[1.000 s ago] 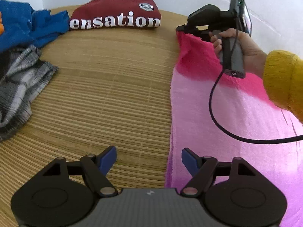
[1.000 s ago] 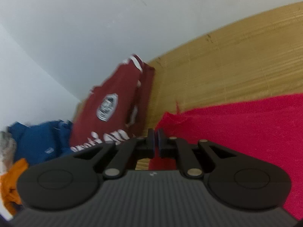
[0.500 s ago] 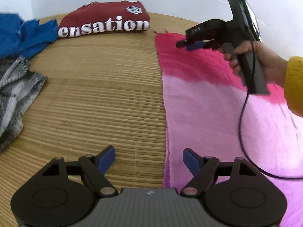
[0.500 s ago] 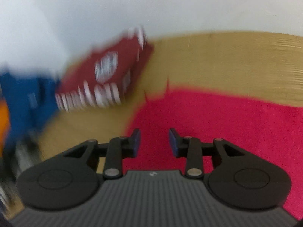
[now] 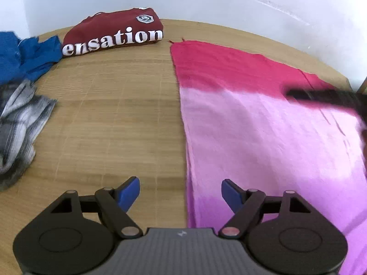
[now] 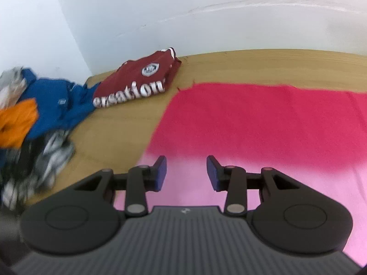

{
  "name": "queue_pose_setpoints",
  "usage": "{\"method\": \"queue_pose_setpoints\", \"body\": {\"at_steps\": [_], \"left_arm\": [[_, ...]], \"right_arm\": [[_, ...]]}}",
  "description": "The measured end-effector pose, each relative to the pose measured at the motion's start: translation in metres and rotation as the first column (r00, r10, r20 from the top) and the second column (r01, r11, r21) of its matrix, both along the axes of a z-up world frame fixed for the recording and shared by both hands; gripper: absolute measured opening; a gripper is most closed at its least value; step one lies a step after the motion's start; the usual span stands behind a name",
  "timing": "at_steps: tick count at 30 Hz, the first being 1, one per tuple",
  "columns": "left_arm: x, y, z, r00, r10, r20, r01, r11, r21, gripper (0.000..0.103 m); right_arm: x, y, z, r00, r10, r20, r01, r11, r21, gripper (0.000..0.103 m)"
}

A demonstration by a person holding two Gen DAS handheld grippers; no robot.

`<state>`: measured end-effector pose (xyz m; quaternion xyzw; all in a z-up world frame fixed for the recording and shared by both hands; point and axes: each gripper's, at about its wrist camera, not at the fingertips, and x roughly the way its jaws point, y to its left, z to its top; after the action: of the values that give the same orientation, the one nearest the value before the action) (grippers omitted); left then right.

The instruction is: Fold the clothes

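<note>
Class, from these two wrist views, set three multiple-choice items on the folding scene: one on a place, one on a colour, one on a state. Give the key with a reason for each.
1. Where does the folded maroon shirt lie?
A. by the wall
B. on the pink cloth
C. under the blue garment

2. The far end of the spread pink cloth is:
A. green
B. deep red-pink
C. white

3. The right gripper is:
A. shut on the cloth
B. shut on a shirt
C. open, empty

Key: A, it sits at the mat's far edge; B, the band there is darker; C, its pads stand apart with nothing between.
</note>
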<state>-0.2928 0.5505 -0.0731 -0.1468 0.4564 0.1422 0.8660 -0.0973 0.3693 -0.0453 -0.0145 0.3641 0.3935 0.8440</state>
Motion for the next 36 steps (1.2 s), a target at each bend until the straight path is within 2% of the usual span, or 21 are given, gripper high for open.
{"method": "queue_pose_setpoints", "body": {"at_steps": [3,7,11,13,16,19,23,25,31,34,36], "left_arm": [[-0.031,-0.015,0.005,1.000,0.028,-0.008,-0.028,1.000,-0.007,0.080],[-0.077,-0.046,0.008,0.998,0.044,-0.049,-0.044,0.999,-0.007,0.081],[-0.117,-0.067,0.007,0.994,0.014,-0.105,-0.013,1.000,0.010,0.080],[-0.129,-0.074,0.010,0.995,-0.003,-0.104,0.003,1.000,-0.003,0.080],[-0.132,-0.085,0.018,0.994,-0.084,-0.070,0.082,0.996,-0.018,0.081],[-0.119,-0.099,0.021,0.979,-0.196,-0.048,0.197,0.980,0.005,0.081],[-0.103,-0.127,0.028,0.949,-0.315,-0.017,0.315,0.948,0.044,0.081],[-0.094,-0.145,0.029,0.930,-0.368,-0.007,0.368,0.929,0.035,0.082],[-0.054,-0.213,0.028,0.859,-0.511,0.002,0.511,0.859,0.043,0.082],[-0.034,-0.257,0.026,0.835,-0.550,0.015,0.548,0.835,0.049,0.082],[-0.018,-0.294,0.023,0.832,-0.555,0.022,0.553,0.831,0.057,0.082]], "right_arm": [[-0.057,-0.050,-0.001,0.999,-0.007,0.033,0.008,0.999,-0.036,0.043],[-0.125,-0.100,-0.008,0.998,0.043,0.034,-0.041,0.997,-0.061,0.043],[-0.180,-0.127,-0.018,0.997,0.068,0.026,-0.066,0.995,-0.075,0.043],[-0.200,-0.132,-0.022,0.998,0.056,0.001,-0.056,0.995,-0.086,0.043],[-0.221,-0.136,-0.018,0.999,0.041,-0.015,-0.043,0.995,-0.094,0.043],[-0.227,-0.141,-0.011,1.000,-0.008,-0.006,0.007,0.994,-0.108,0.043],[-0.221,-0.163,-0.007,0.985,-0.171,-0.038,0.166,0.982,-0.094,0.043],[-0.220,-0.180,-0.005,0.969,-0.241,-0.047,0.235,0.967,-0.101,0.043],[-0.214,-0.255,0.000,0.915,-0.404,-0.017,0.401,0.911,-0.093,0.043],[-0.203,-0.302,-0.002,0.888,-0.461,-0.009,0.458,0.885,-0.086,0.043],[-0.194,-0.335,-0.003,0.880,-0.474,0.012,0.473,0.876,-0.089,0.043]]}}
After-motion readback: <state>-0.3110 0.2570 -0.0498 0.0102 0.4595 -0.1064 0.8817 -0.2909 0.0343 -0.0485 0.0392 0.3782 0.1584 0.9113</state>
